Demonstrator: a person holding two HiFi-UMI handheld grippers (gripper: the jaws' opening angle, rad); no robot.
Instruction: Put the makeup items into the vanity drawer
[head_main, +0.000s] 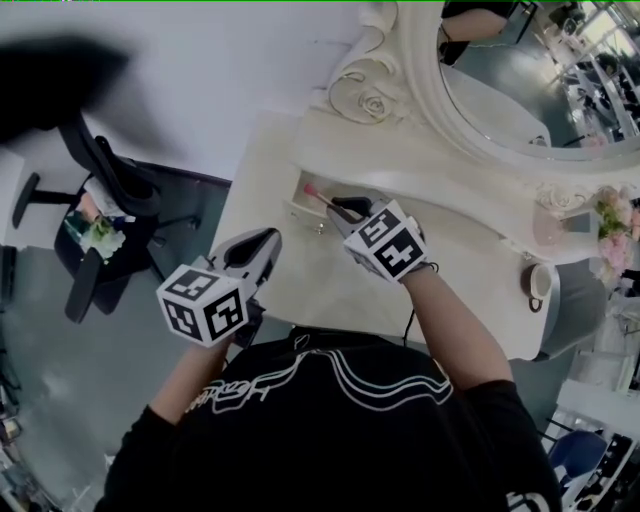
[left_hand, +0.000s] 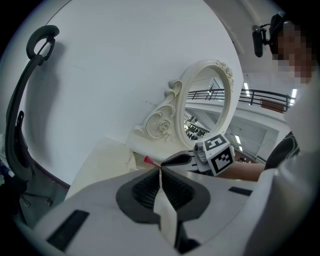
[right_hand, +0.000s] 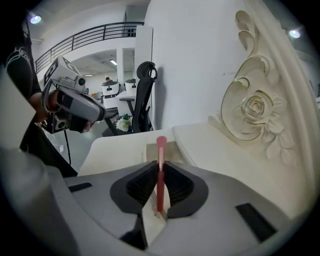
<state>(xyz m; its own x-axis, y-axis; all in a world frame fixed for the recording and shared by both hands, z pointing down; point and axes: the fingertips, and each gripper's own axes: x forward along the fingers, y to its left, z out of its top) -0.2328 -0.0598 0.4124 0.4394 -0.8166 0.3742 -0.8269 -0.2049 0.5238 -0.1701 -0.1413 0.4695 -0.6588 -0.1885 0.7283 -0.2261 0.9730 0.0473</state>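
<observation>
The left gripper (left_hand: 161, 171), a grey plastic claw with black ribbed pads, has its jaws pressed together on nothing. It hangs at the near left edge of the table, probably parked there to leave the drawer approach free.

The right gripper (right_hand: 160, 164) is clamped on the slim pink makeup stick (right_hand: 161, 147). The stick lies lengthwise along the jaws with its rounded, paler tip pointing forward. This hold suits a tip-first entry, because the shaft is thin, smooth and liable to roll if laid crosswise. The ribbed pads grip it on both sides.

The stick is not yet in the drawer. Its tip sits over the small open cream drawer (head_main: 298, 205) at the far left of the cream vanity table (head_main: 300, 285). Whether the tip touches the drawer cannot be told. The drawer is a shallow rectangular box, pulled out and apparently empty where it is visible.

Beyond it rises a raised shelf, matt and smooth. The shelf carries a carved scroll-and-rose ornament (right_hand: 255, 107) beside the oval mirror frame (head_main: 430, 85).
</observation>
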